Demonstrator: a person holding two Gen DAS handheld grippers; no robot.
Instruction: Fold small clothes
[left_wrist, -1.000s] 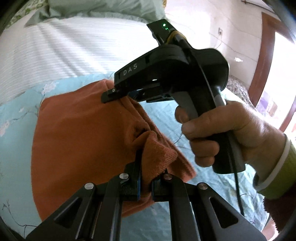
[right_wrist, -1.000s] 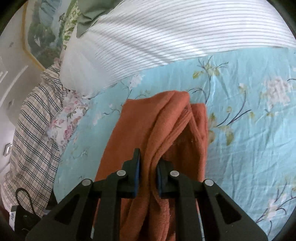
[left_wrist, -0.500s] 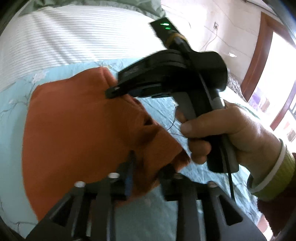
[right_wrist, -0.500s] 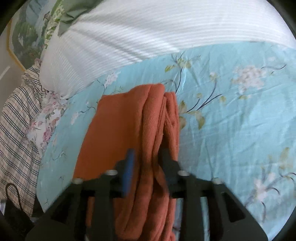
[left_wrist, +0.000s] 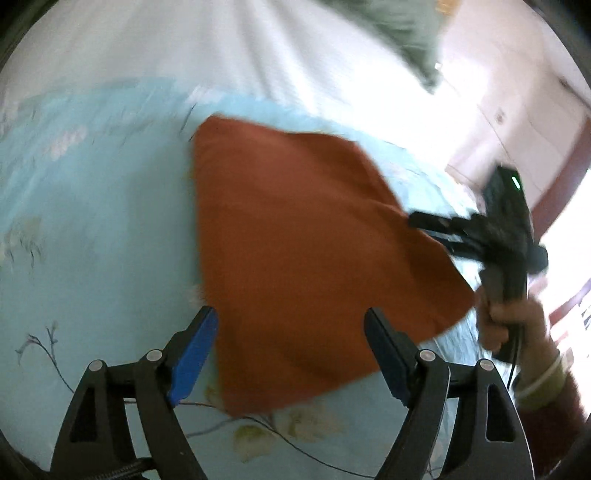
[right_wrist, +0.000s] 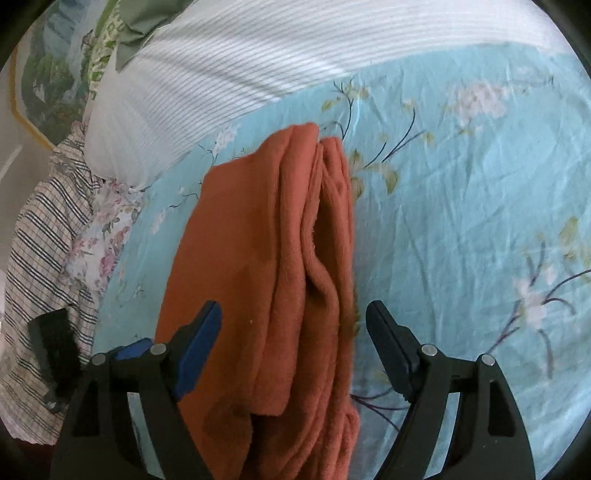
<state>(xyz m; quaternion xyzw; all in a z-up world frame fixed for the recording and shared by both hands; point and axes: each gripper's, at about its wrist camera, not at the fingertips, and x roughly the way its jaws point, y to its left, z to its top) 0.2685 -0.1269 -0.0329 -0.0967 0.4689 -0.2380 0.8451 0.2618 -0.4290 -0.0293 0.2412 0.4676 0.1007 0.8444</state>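
Note:
An orange folded garment (left_wrist: 295, 236) lies flat on the light blue floral bed sheet (left_wrist: 92, 229). My left gripper (left_wrist: 291, 325) hovers over the garment's near edge, its jaws opening wide, and the blue pads (left_wrist: 192, 354) touch no cloth. In the right wrist view the garment (right_wrist: 258, 258) shows stacked folded layers along its right edge. My right gripper (right_wrist: 293, 317) straddles those layers with its jaws opening, and the pads stand clear of the cloth. The left wrist view shows the right gripper (left_wrist: 436, 229) at the garment's far right corner, held by a hand (left_wrist: 506, 325).
A white striped quilt (right_wrist: 258, 62) lies beyond the sheet, with a green pillow (left_wrist: 399, 33) behind it. Plaid cloth (right_wrist: 44, 236) and floral cloth (right_wrist: 103, 236) sit at the left, with a black object (right_wrist: 51, 347) on them. A wall and wooden door frame (left_wrist: 554, 184) stand to the right.
Both grippers let go of the orange garment and their jaws spread wide. The left gripper swung away from the right one, and the garment now lies flat.

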